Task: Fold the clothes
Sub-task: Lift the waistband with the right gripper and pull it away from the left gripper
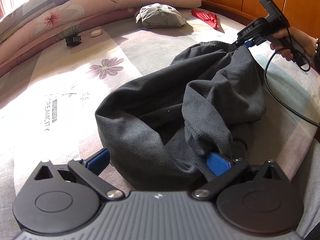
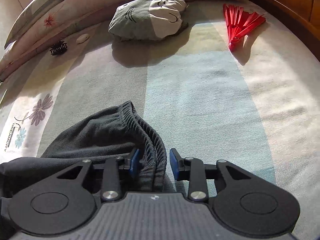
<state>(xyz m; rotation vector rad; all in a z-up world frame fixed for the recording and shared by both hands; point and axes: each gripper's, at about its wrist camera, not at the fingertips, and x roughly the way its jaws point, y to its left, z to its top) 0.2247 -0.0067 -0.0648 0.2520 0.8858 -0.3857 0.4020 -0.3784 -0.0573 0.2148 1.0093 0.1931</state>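
Dark pants lie crumpled, unfolded on the bed; left gripper wide open around cloth, right gripper parted, waistband loose between.

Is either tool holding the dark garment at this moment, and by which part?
Neither grips it. The right tool stands open around the ribbed waistband of the dark garment; the left tool is open too, with cloth draped over one finger.
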